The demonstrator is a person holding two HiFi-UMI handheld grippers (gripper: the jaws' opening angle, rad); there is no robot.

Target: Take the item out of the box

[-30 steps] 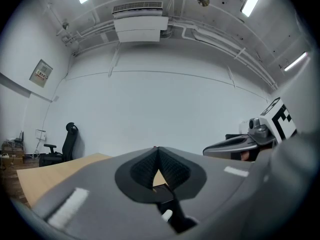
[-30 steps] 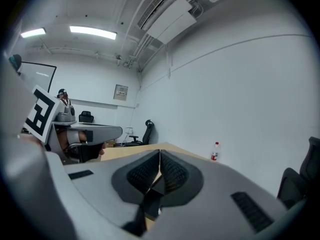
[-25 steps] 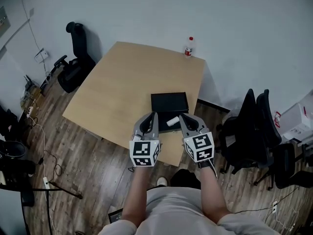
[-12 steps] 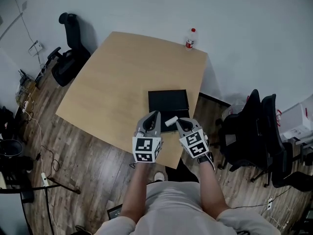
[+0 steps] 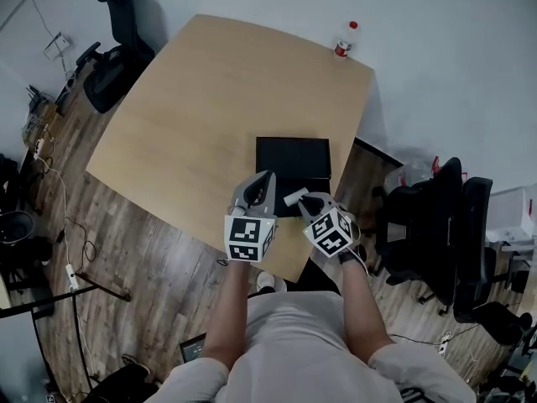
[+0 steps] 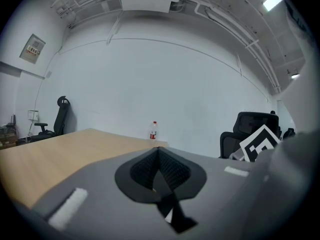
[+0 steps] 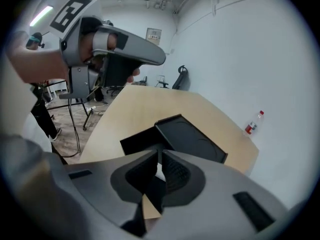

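A flat black box [image 5: 292,159] lies on the tan table [image 5: 193,116] near its front edge, and it also shows in the right gripper view [image 7: 192,136]. My right gripper [image 5: 304,200] hovers just in front of the box, shut on a small white item [image 5: 294,196]. A white sliver of the item [image 7: 160,173] shows between the pads. My left gripper [image 5: 266,178] is beside it on the left, over the box's near left corner. Its jaws [image 6: 158,150] are shut with nothing seen between them.
A water bottle [image 5: 342,40] stands at the table's far right corner. Black office chairs stand at the far left [image 5: 113,40] and to the right [image 5: 436,225] of the table. Cables and a stand lie on the wooden floor at the left [image 5: 59,259].
The right gripper has turned, its marker cube now more tilted, and it still holds the white item by the box. The head view has shifted; the left gripper stays put.
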